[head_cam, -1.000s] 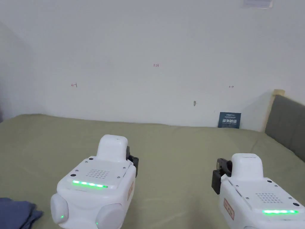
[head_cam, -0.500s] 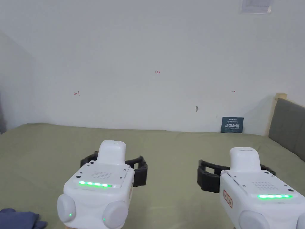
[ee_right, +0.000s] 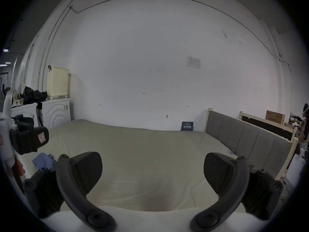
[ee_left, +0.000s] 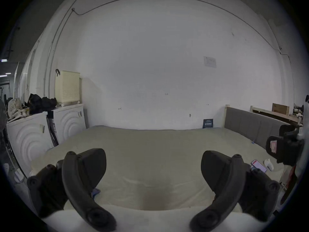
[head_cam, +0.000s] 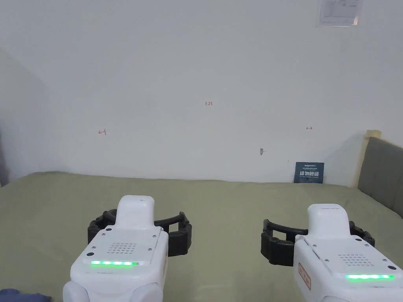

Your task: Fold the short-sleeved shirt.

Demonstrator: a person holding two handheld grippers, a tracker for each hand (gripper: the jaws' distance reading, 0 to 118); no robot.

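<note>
Both jaws stand wide and empty: the left gripper [head_cam: 139, 232] and right gripper [head_cam: 317, 242] hover side by side above the green bed sheet [head_cam: 228, 204]. The blue shirt [ee_right: 43, 160] lies crumpled at the bed's near left edge, about 8 o'clock from the left gripper and well apart from both. Risk: with the shirt bunched, a pinch may catch several layers, so it would lift as a clump rather than spread.
</note>
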